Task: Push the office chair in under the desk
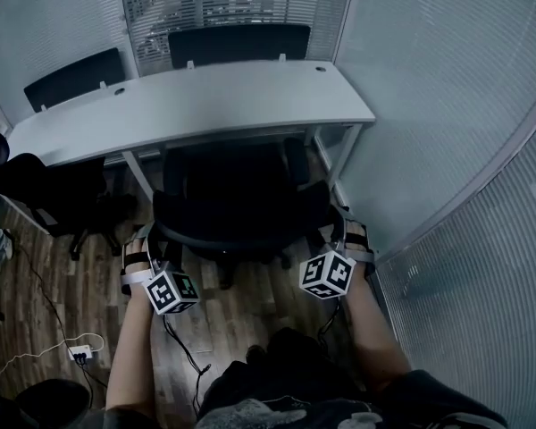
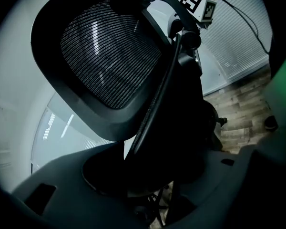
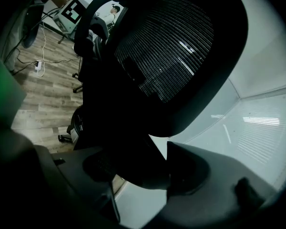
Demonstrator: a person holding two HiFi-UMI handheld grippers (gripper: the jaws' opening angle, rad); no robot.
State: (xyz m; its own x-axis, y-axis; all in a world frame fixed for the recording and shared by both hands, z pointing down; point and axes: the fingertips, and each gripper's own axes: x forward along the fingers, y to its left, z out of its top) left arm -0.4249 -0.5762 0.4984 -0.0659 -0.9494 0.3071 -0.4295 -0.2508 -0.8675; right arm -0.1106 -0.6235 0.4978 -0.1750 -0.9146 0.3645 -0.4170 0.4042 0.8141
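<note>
Black chair [image 1: 237, 199], head view: seat and arms partly under the white surface [image 1: 205, 101], back sticking out over the wood floor [image 1: 250, 315]. Left tool [image 1: 154, 244] on the back's left edge, right tool [image 1: 339, 235] on its right edge. Marker cubes [image 1: 171, 290] face up. Two spare chairs [image 1: 237, 43] stand beyond the surface, by the blinds [image 1: 232, 3]. Power strip [image 1: 80, 353] on the floor, lower left.

Left gripper view: mesh back of the chair [image 2: 105, 56] fills the upper frame, tilted. Its dark frame runs down between the jaws and fills the gap. Left tool [image 2: 148, 175] is clenched on the chair's back edge. The other tool's cube [image 2: 199, 4] shows at the top, at the far edge of the back.

Right gripper view: the same mesh back [image 3: 167, 51] from the other side. The rim sits between the jaws, with the right tool [image 3: 138, 175] grasping it. The other tool's cube [image 3: 75, 11] is at upper left, wood floor [image 3: 43, 94] below it.
</note>
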